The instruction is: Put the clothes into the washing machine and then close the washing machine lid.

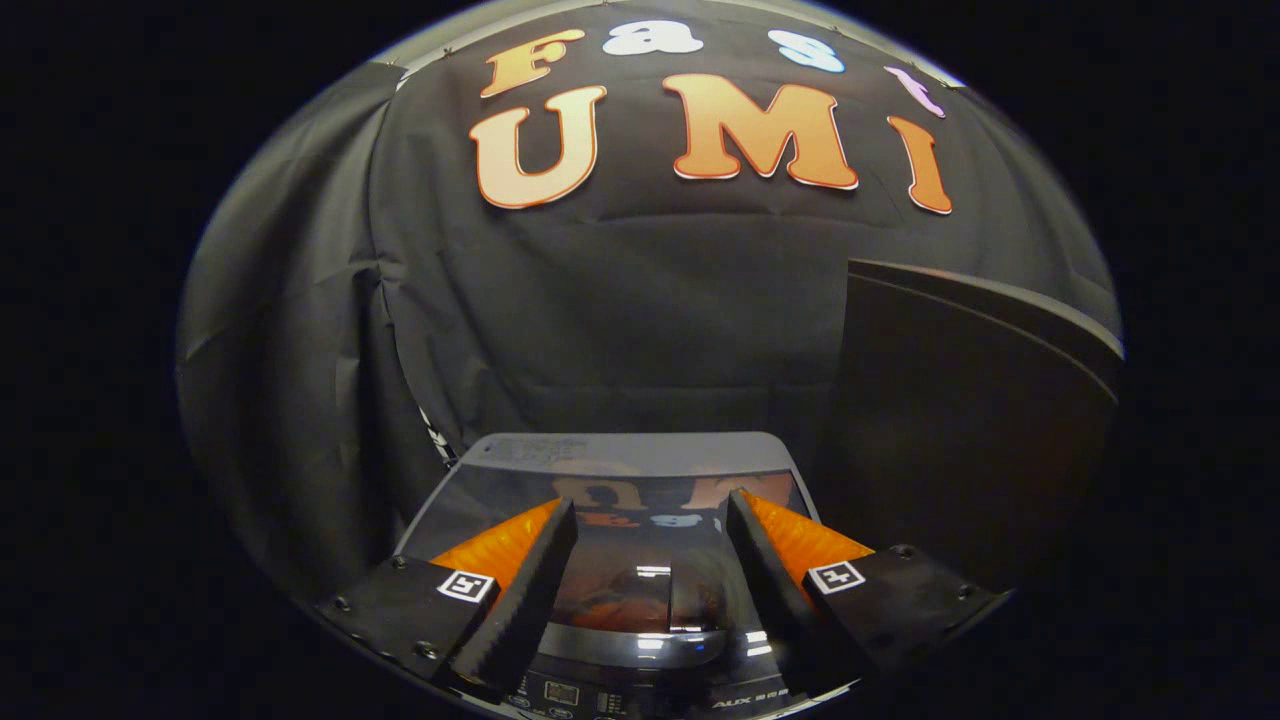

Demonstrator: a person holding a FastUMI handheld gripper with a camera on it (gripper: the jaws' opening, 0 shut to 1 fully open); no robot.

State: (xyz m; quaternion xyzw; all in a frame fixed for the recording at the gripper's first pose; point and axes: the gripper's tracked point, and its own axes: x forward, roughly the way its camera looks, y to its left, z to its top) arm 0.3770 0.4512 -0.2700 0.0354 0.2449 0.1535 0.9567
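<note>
A top-loading washing machine (620,455) stands below me against the black cloth wall. Its dark glossy lid (640,560) lies flat and shut over the tub and mirrors the wall. Through the lid a reddish shape shows faintly; I cannot tell what it is. The control panel (600,695) runs along the machine's near edge. My gripper (650,515) hovers above the lid, open, with nothing between its fingers. The fingertips (560,520) point toward the lid's far part.
The black cloth wall rises right behind the machine. A dark flat panel (970,420) stands upright to the right of the machine. A cloth fold hangs to the left of the machine.
</note>
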